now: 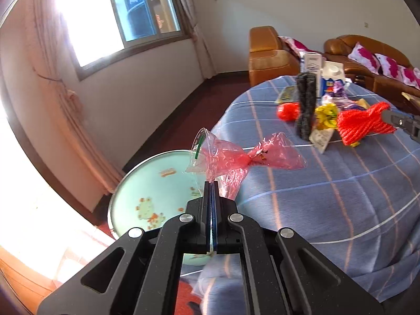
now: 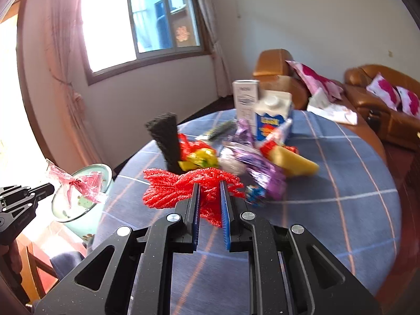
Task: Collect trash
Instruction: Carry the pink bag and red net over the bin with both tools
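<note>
Left wrist view: left tongs [image 1: 211, 183] clamped on a crumpled red-and-clear plastic bag [image 1: 236, 156], held above the pale-green round bin [image 1: 157, 191] beside the bench [image 1: 341, 197].
Right wrist view: right tongs [image 2: 210, 183] closed around a red mesh net bundle [image 2: 189, 189] lying on the blue checked bench cloth.
Remaining trash: purple wrappers [image 2: 260, 168], black foam block [image 2: 166, 139], milk carton [image 2: 273, 115].
Risk: light bag may drift outside the bin rim on release; mesh may snag neighbouring wrappers when lifted.
</note>
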Available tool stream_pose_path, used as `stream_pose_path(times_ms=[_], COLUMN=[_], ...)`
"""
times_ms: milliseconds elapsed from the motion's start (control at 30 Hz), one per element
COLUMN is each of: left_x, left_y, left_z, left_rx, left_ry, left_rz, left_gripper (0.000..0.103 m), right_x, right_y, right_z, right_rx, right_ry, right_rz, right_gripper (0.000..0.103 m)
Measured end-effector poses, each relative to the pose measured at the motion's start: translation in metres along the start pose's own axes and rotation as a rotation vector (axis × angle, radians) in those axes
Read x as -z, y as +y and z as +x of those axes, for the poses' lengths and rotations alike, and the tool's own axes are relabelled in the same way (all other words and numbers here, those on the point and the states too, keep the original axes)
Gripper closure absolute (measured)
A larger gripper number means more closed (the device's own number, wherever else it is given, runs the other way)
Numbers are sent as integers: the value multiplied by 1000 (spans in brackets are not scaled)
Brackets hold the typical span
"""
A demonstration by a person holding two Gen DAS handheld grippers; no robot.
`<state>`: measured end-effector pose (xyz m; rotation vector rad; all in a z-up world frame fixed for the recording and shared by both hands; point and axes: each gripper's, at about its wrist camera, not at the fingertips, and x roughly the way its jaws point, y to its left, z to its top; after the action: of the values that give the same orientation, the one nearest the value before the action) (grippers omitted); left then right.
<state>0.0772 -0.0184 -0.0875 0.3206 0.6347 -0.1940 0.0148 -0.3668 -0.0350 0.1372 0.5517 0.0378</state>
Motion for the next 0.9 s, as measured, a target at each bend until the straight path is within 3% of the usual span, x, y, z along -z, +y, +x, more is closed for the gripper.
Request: stream_pose_path(times_ms=[900], left_x=[15], left_y=[95], left_z=[23], left_rx=[-208], left_ry=[74], left_rz=[-136], left_gripper=[103], right_x=[-33], right_y=[117], right_z=[70], right_rx=[-154], right_ry=[48], right_rz=[-182], right_gripper=[88])
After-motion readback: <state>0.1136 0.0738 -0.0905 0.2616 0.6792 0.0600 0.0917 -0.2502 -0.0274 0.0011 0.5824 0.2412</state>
